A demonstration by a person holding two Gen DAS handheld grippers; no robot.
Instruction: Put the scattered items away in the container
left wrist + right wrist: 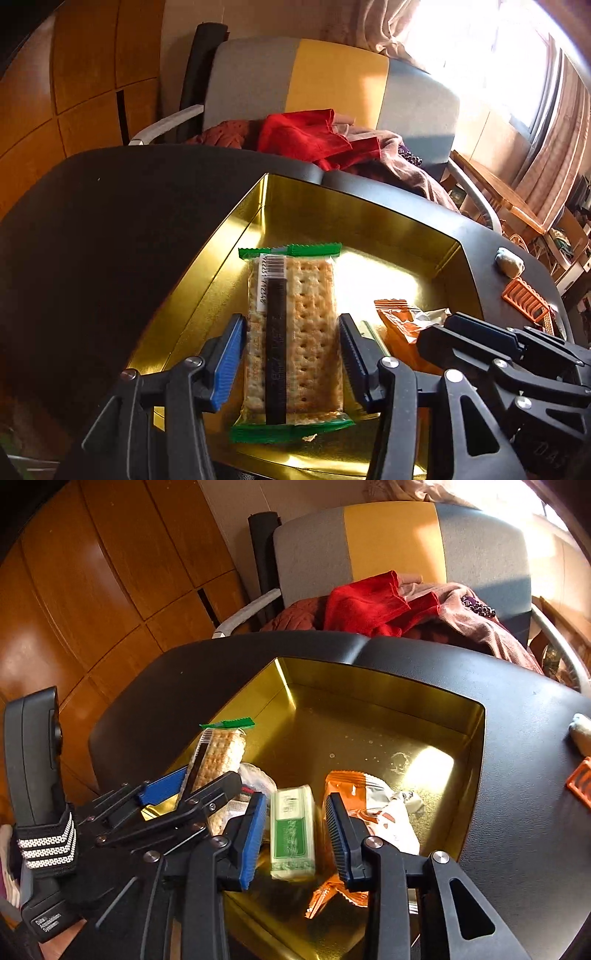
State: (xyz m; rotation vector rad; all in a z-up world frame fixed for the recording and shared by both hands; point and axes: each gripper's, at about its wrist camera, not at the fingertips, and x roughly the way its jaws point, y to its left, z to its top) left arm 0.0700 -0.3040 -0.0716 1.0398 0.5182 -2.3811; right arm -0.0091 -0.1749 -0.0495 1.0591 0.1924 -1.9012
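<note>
Step in hand: both tools are hanging over the gold tin [424, 225], letting their packets go into it.
Left tool [291, 354]: its jaws are standing apart on either side of the cracker packet [295, 332], with a gap showing at each pad, so nothing is being pinched.
Right tool [295, 838]: its jaws are standing apart around the small green packet [293, 830]; the pads are not pressing on it.
Where the things are: the cracker packet is over the near left part of the tin, the green packet near the middle, and an orange wrapper [369, 812] is lying in the tin just right of it.
Which way they point: the cracker packet's long axis is running near to far, barcode end pointing away; the green packet is lying the same way.
Doing it well: I would judge it best to spread the jaws fully before lifting away, and to pull each tool straight back so the pads are not dragging a packet over the rim.
Still outside: an orange ridged piece [526, 299] and a small grey lump [509, 261] are sitting on the table [110, 240], right of the tin.
</note>
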